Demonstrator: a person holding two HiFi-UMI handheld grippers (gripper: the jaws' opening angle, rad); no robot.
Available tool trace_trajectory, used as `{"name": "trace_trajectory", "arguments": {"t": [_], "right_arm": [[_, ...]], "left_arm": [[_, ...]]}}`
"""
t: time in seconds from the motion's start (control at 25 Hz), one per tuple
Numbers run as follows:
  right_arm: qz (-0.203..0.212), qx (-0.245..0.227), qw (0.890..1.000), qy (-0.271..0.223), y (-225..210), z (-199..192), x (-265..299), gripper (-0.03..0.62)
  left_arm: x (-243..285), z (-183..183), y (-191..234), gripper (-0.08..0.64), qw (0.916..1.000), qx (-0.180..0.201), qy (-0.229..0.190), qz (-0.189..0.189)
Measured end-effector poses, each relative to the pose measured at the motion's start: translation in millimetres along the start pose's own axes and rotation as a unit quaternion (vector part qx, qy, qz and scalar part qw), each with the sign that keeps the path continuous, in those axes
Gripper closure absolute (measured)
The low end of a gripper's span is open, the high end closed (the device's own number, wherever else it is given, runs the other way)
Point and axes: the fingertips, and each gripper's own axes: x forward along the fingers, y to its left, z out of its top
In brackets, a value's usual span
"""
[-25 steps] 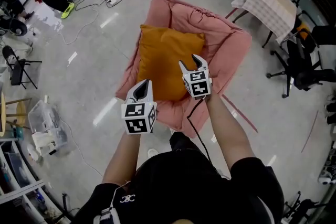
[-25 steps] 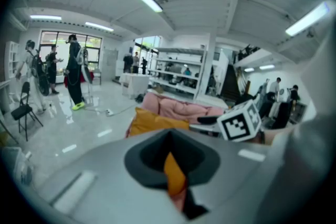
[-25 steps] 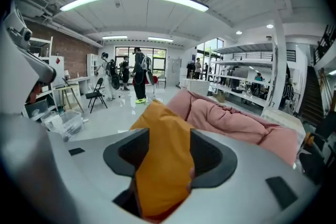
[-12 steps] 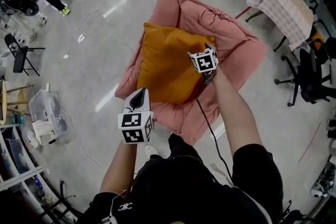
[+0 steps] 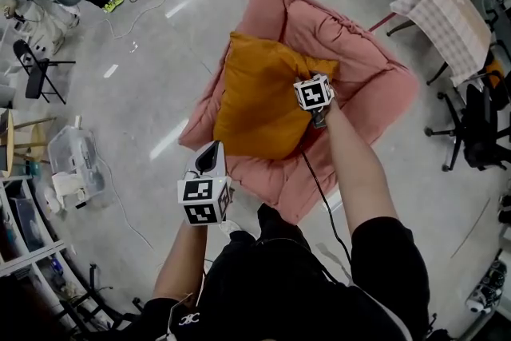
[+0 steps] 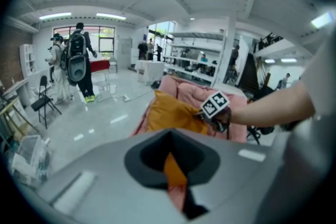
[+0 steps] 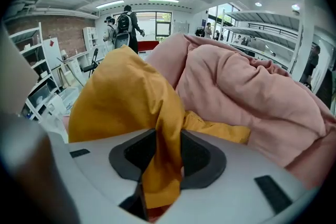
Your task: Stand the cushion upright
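An orange cushion (image 5: 259, 104) lies flat on a pink padded chair (image 5: 359, 68). My right gripper (image 5: 318, 116) is at the cushion's right edge, below its marker cube. In the right gripper view a fold of the orange cushion (image 7: 121, 97) runs between the closing jaws of my right gripper (image 7: 167, 152), pinched by the dark pads. My left gripper (image 5: 209, 156) hovers at the chair's near left corner, apart from the cushion, shut with nothing held. The left gripper view looks past my left gripper (image 6: 169, 157) to the cushion (image 6: 168, 115) and the right gripper's cube.
A table with a checked cloth (image 5: 443, 12) and a black office chair (image 5: 479, 132) stand at the right. On the floor at the left are a clear plastic box (image 5: 72, 172), cables and a folding chair (image 5: 36, 68). People (image 6: 77, 68) stand at the far left.
My right gripper went forward and down onto the cushion's right edge and closed on its fabric, which now bunches up there. My left gripper sank a little towards the chair's near corner.
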Motion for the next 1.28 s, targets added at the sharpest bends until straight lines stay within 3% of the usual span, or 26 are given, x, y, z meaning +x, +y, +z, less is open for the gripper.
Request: {"name": "trace_trajectory", "arguments": {"t": [0.08, 0.16, 0.32, 0.48, 0.68, 0.8, 1.0, 1.28], "right_arm": [[0.003, 0.007, 1.0, 0.005, 10, -3, -6, 0.51], [0.019, 0.032, 0.999, 0.006, 18, -7, -17, 0.541], [0.046, 0.066, 0.997, 0.009, 30, -14, -56, 0.554], [0.051, 0.08, 0.995, 0.012, 51, -21, -105, 0.56], [0.051, 0.113, 0.992, -0.019, 83, -13, -162, 0.561], [0.022, 0.133, 0.99, -0.036, 83, -17, -192, 0.561], [-0.057, 0.187, 0.98, -0.036, 47, -52, -221, 0.561], [-0.14, 0.194, 0.971, -0.001, -10, -62, -192, 0.558]], "left_arm": [[-3, 1, 4, 0.562, 1.0, -0.001, -0.004, -0.001], [-6, 5, 5, 0.561, 0.9999, 0.001, -0.011, -0.004], [-12, 14, -3, 0.563, 0.9995, 0.006, -0.027, -0.017], [-20, 23, -15, 0.562, 0.9984, 0.012, -0.043, -0.035], [-31, 33, -33, 0.563, 0.9958, 0.025, -0.062, -0.063], [-38, 35, -45, 0.562, 0.9938, 0.033, -0.071, -0.079], [-46, 30, -62, 0.562, 0.9918, 0.04, -0.073, -0.097], [-50, 22, -73, 0.563, 0.9911, 0.047, -0.067, -0.105]]}}
